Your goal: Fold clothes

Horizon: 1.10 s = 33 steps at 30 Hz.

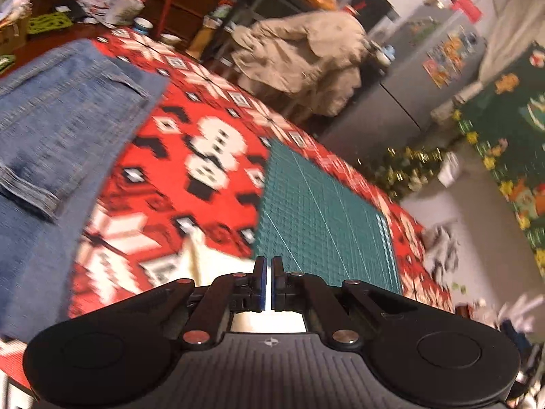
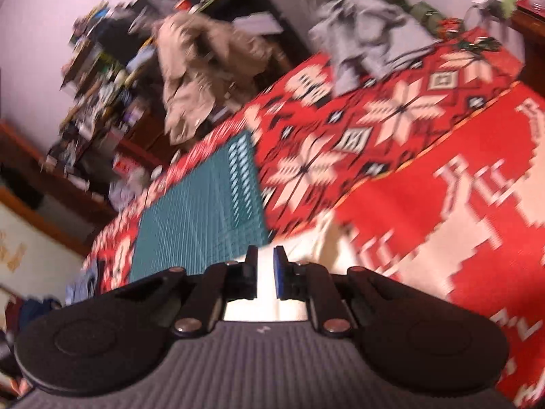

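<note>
The left gripper (image 1: 267, 284) had its jaws drawn almost together, only a thin slit between the blue pads, and nothing was visibly caught in it; pale cream cloth (image 1: 201, 259) showed through the slit and just past the tips. The right gripper (image 2: 265, 272) had its jaws a little wider apart, a narrow gap with the same cream fabric (image 2: 327, 238) behind it, and whether any of it was pinched could not be told (both views were smeared by motion).

Just beyond both sets of jaws lay a green cutting mat (image 1: 320, 211) with a grid, flat on the red patterned cloth (image 1: 190, 143) that covered the worktop. In the left wrist view the blue jeans (image 1: 58, 116) lay spread on that cloth to the left of the mat, well apart from the jaws, a hemmed edge turned up near their lower side. In the right wrist view a crumpled grey garment (image 2: 371, 41) sat at the far end of the worktop. A beige coat (image 1: 299, 58) hung over something behind the worktop, in front of cluttered shelves.
</note>
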### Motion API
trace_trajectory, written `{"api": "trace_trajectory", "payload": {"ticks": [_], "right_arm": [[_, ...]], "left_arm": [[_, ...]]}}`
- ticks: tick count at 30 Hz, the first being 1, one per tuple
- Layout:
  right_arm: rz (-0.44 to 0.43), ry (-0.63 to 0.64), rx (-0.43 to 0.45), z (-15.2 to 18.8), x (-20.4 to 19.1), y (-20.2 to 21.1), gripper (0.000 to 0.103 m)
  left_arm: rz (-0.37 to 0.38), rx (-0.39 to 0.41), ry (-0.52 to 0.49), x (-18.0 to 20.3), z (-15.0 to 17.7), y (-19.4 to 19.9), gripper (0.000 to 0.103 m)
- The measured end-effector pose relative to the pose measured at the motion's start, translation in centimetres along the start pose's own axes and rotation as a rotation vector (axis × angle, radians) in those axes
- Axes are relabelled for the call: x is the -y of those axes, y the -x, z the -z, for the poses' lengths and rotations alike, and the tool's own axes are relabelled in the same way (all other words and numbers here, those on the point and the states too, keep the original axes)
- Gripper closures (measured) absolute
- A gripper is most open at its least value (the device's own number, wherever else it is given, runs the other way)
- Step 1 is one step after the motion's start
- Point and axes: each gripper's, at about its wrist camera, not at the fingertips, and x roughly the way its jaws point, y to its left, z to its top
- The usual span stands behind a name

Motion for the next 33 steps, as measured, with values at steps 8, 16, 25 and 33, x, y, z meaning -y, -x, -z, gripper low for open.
{"api": "trace_trajectory", "payload": {"ticks": [8, 16, 25, 33], "right_arm": [[0.046, -0.001, -0.041, 0.4, 1.0, -1.4, 0.103], [0.101, -0.092, 0.013, -0.7, 4.2, 1.7, 0.093], [0.115, -0.061, -0.060, -0.3, 4.3, 0.4, 0.101], [0.069, -0.062, -0.079, 0.6, 4.4, 2.0, 0.092]], "left_arm": [[-0.059, -0.064, -0.015, -1.0, 1.5, -1.6, 0.102], [-0.070, -0.049, -0.034, -1.6, 2.0, 0.4, 0.101], [-0.046, -0.066, -0.033, -1.1, 2.9, 1.2, 0.101], [-0.013, -0.082, -0.056, -0.2, 3.4, 1.1, 0.100]]}}
